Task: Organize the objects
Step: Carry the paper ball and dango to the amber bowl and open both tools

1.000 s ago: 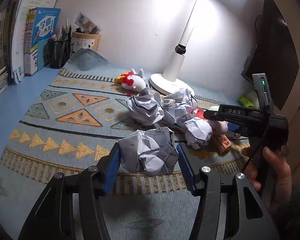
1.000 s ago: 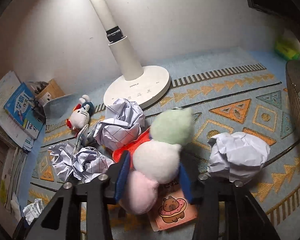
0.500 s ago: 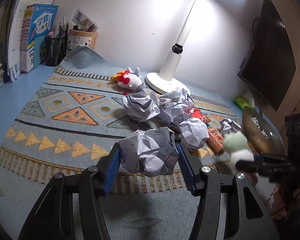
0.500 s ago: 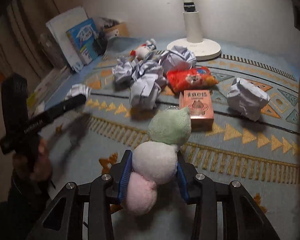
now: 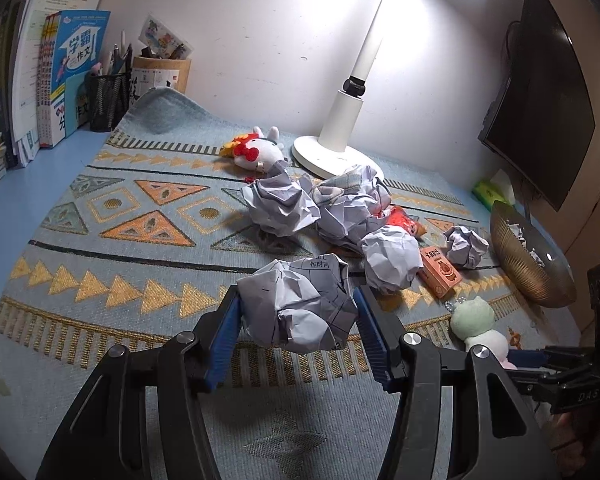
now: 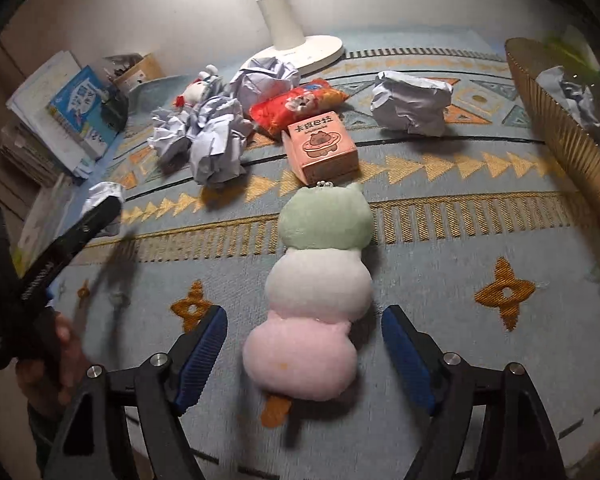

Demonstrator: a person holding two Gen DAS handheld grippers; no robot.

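On the near mat, right tool (image 6: 304, 344) spread w/ dango plush (image 6: 320, 280) lying between; left tool (image 5: 296, 332) pinching paper ball (image 5: 298, 304) — should carry it level to basket (image 5: 528, 268) far right, release low

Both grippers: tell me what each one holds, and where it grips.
The left gripper clamps a paper ball by its two sides. The right gripper holds nothing; its jaws stand open around the plush skewer lying on the mat.
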